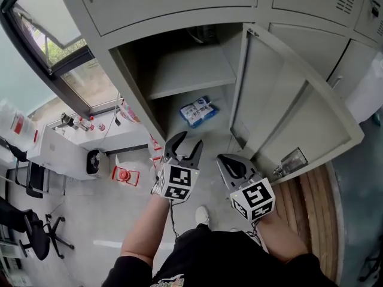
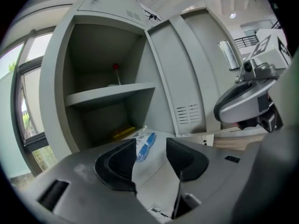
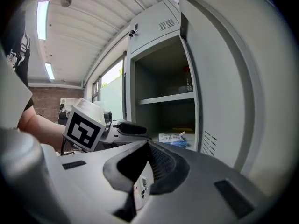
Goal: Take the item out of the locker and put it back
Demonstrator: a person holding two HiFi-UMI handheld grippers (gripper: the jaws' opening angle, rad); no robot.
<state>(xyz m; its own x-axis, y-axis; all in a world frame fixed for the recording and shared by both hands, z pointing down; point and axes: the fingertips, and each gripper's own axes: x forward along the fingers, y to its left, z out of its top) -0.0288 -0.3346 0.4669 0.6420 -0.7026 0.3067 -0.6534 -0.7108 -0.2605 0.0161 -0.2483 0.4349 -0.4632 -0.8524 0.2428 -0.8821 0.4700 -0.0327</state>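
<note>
You face a tall grey metal locker (image 1: 136, 91) with its door (image 1: 287, 115) swung wide to your right; the item, a flat blue-and-white plastic packet (image 1: 197, 111), lies on the floor of the lower compartment (image 1: 216, 128), under the single grey shelf (image 1: 191, 70) and near the front edge; neither gripper touches it.

Your left gripper (image 2: 150, 146) is outside the opening and aimed into it, tilted slightly down; its two black jaws are spread, with nothing pinched between them; in the left gripper view the packet shows through the gap but lies farther in, well clear of the pads.

Your right gripper (image 3: 147, 146) is just beside the left one, in front of the door's lower edge; its jaws are pressed together and empty; the right gripper view shows the packet deeper in the compartment, past the left gripper's tip.

A thin yellow object (image 2: 124, 133) lies at the back of the same compartment; what it is cannot be told; a small red-topped thing (image 2: 115, 68) stands on the shelf above.

In the head view a window (image 1: 57, 49) is to the left of the locker; your white shoe (image 1: 202, 215) shows on the pale floor (image 1: 114, 220) below the grippers.
</note>
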